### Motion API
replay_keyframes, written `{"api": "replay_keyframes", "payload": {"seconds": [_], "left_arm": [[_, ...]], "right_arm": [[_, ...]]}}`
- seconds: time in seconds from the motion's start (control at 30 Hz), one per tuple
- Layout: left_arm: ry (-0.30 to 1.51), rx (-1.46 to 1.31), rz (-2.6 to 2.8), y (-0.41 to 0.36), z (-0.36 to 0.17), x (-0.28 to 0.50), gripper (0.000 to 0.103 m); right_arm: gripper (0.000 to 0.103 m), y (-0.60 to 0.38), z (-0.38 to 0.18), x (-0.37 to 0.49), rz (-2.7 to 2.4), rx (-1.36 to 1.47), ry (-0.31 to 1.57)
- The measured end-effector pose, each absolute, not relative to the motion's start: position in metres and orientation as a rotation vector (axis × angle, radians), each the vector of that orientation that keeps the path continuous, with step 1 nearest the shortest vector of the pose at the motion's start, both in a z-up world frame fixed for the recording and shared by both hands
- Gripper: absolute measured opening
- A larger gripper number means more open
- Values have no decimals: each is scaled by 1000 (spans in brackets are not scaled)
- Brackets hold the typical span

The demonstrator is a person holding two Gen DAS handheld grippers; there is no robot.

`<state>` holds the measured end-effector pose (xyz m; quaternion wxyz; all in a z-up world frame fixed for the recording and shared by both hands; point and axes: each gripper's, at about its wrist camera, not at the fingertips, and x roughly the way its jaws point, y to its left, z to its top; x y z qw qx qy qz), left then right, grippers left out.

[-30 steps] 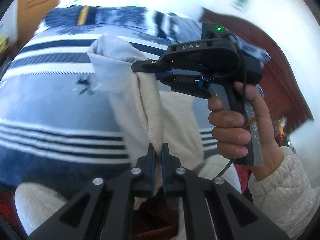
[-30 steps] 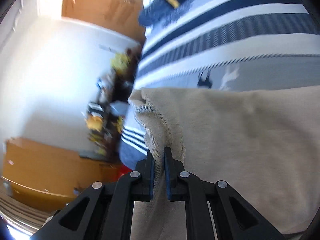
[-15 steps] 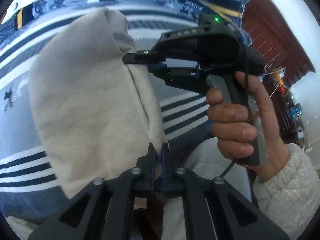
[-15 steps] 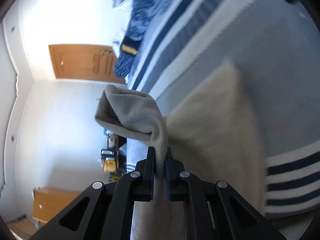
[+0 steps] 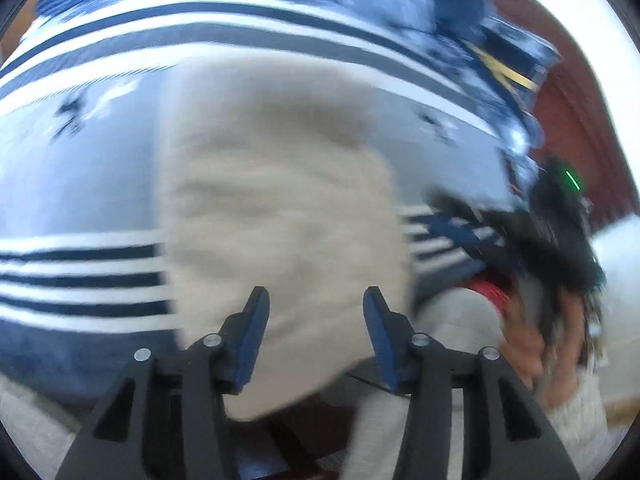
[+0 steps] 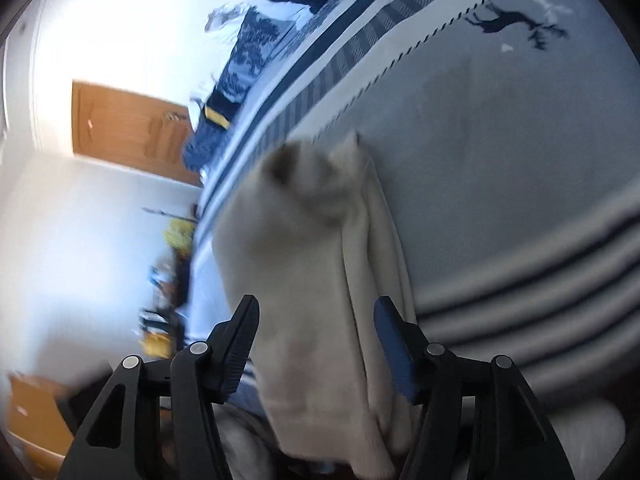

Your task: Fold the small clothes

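Note:
A cream knitted garment [image 5: 276, 216] lies folded on the striped bedspread [image 5: 72, 184], blurred by motion. My left gripper [image 5: 316, 312] is open just above its near edge, holding nothing. In the right wrist view the same garment [image 6: 320, 292] lies in layers on the bedspread [image 6: 500, 160]. My right gripper [image 6: 316, 320] is open over its near end and holds nothing. The right gripper's body shows blurred at the right of the left wrist view [image 5: 532, 236], with a green light.
Blue and white pillows [image 5: 460, 20] lie at the far end of the bed. A dark red headboard [image 5: 580, 120] stands at the right. A wooden door [image 6: 128, 128] and a cluttered shelf [image 6: 168, 280] stand beyond the bed's left side.
Both grippers have opened and let go of the garment. It has dropped flat onto the bedspread. The right gripper has swung away to the right and down.

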<state>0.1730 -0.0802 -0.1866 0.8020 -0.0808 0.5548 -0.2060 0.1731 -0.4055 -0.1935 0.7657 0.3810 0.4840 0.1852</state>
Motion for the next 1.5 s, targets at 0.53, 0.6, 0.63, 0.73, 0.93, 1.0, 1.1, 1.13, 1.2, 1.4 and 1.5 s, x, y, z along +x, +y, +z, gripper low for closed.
{"api": "replay_keyframes", "payload": {"seconds": [0.53,0.6,0.63,0.73,0.93,1.0,1.1,1.13,1.2,1.4,1.5], "left_arm": [[1195,-298,-326,-30,-195,188,48],[1171,-321,-324,-26,-187,199,53],[1154,-334,-313,-20,-182,207,62],[1133,-348,-281,-11,-176,236,67],[1168,-394,-265,-11,-188,309,67],[1190,-402,-256,-14,-199,334,67],[1224,-427,-264,-18,-215,362,67],[1235,-433,-264,-19,-218,369,67],[1209,-441,-273,-19,-216,378,67],[1259,-469,-254,-29,-241,397,74],[1224,-508,-286,-16,-226,389,74]], "right_arm": [[12,-357,-228,161,208,534,1214],[17,-358,-226,167,215,605,1218],[28,-360,-218,167,234,628,1186],[68,-364,-184,166,273,572,1087],[68,-365,-150,234,377,518,1018],[68,-364,-151,265,362,526,1023],[56,-358,-168,316,382,574,1079],[29,-356,-180,329,385,596,1119],[5,-354,-193,346,382,622,1166],[3,-347,-188,362,257,467,1121],[4,-335,-221,368,217,403,1197]]}}
